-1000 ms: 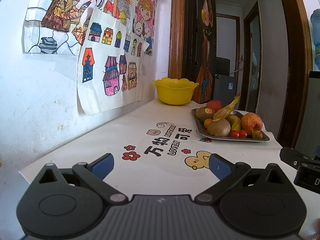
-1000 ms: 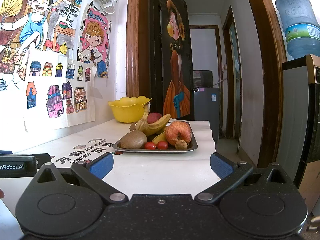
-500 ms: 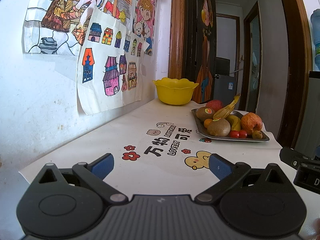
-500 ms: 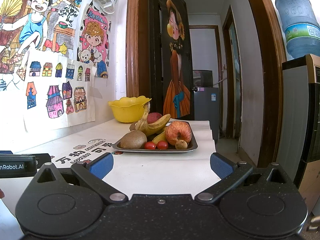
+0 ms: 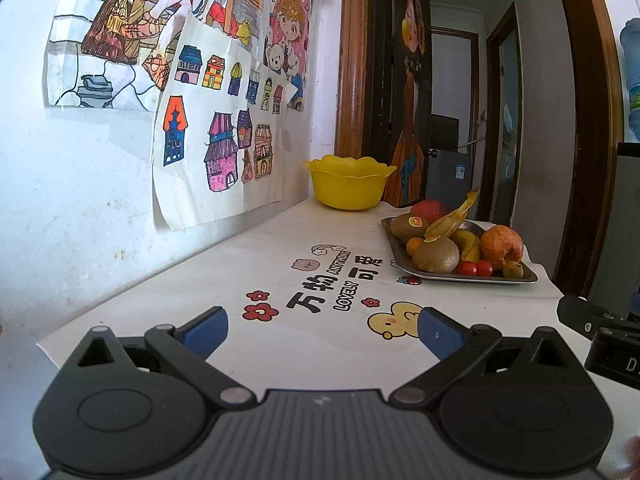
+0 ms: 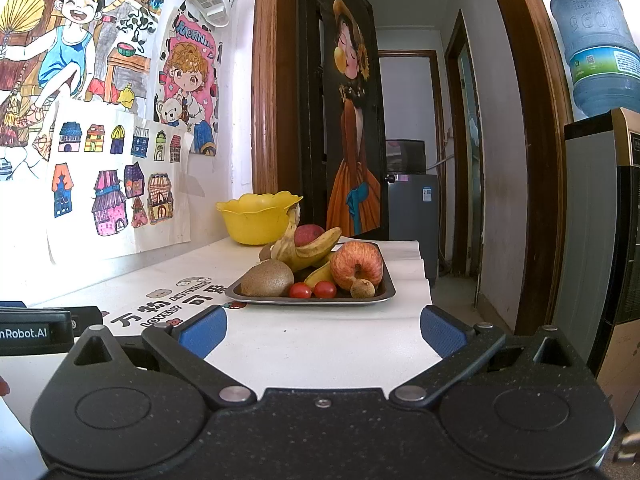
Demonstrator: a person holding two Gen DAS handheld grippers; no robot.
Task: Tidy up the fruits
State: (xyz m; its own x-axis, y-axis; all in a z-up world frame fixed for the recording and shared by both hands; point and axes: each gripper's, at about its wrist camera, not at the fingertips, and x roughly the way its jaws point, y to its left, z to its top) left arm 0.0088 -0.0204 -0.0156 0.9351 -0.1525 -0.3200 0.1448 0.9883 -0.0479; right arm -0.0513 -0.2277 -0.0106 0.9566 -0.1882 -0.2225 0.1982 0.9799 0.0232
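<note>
A metal tray at the far right of the white table holds kiwis, an apple, bananas, two cherry tomatoes and other small fruit. An empty-looking yellow bowl stands behind the tray by the wall. My left gripper is open and empty, low over the table's near end. My right gripper is open and empty, short of the tray.
The white table cover carries printed cartoons and lettering. Drawings hang on the wall along the left. A door frame and a water dispenser stand to the right. The right gripper's body shows at the left view's right edge.
</note>
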